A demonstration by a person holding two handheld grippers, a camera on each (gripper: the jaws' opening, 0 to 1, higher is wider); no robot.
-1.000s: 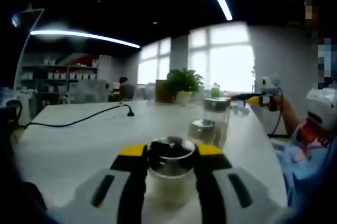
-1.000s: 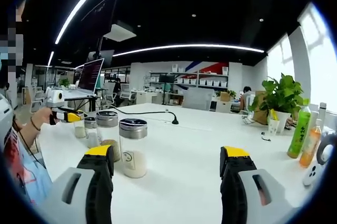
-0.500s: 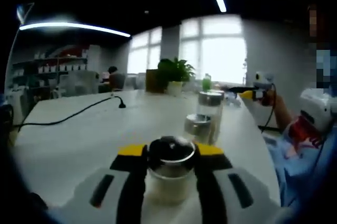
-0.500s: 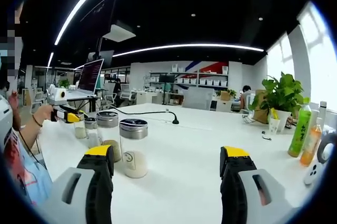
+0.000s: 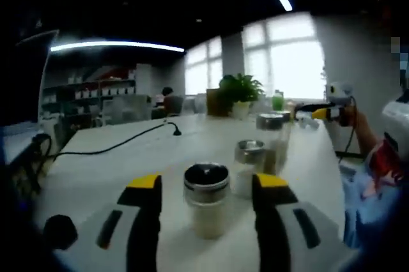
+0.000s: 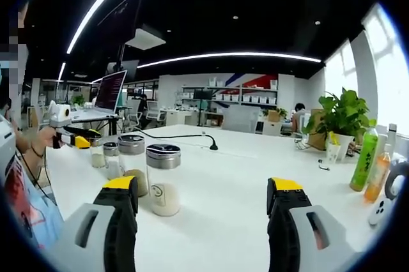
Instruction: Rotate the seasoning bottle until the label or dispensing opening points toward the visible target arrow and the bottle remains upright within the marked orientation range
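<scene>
Left gripper view: left gripper (image 5: 206, 189) is standing with jaws wide, one to each side of the bottle (image 5: 206, 199), gaps showing on both sides, so nothing is gripped.
Bottle: standing upright on the table (image 5: 96, 170) between the jaws, steel lid up; I judge this spacing is letting it stand free on its own; label and opening are too blurred to read, and I am seeing no target arrow.
Neighbours: two more jars (image 5: 259, 157) are standing just beyond the bottle, to its right, close together.
Right gripper view: right gripper (image 6: 204, 208) is hovering with jaws wide over bare table (image 6: 243, 176), holding nothing, well apart from the work, likely kept out of the way.
Jars: a lidded jar (image 6: 163, 179) is standing just beside the left jaw, others in a row behind it.
Surface: a white table is carrying a black cable (image 5: 108, 147).
Room: an open office is showing a plant (image 6: 342, 122), drink bottles (image 6: 364, 157), shelves and ceiling light strips.
</scene>
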